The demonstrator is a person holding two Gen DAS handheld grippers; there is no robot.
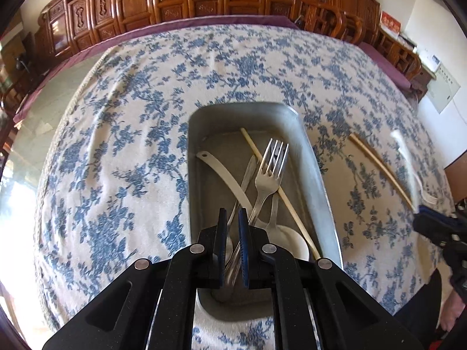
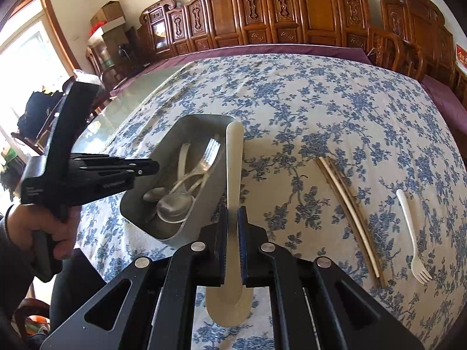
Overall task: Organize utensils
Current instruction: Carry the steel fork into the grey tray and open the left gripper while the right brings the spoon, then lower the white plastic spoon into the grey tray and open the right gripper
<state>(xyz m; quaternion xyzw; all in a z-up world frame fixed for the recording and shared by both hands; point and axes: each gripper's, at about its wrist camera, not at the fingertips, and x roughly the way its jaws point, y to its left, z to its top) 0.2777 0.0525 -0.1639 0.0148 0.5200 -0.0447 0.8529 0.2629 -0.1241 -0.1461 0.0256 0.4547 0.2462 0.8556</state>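
While the blue-flowered tablecloth (image 2: 321,110) covers the table, a single grey metal tray (image 1: 309,157) lies on it and holds several utensils: one metal fork (image 1: 270,169), one cream chopstick (image 1: 280,192), one white ladle-like spoon (image 1: 224,175), and metal spoons whose number cannot be counted surely. The left gripper (image 1: 232,218) hovers above the near end of the tray; its jaws are only slightly apart, and whether they pinch anything cannot be told. The right gripper (image 2: 232,218) has its jaws pressed on the handle of a white spoon (image 2: 233,163), with the bowl behind the fingers. Right of it lie chopsticks (image 2: 347,204) and one white plastic fork (image 2: 411,233).
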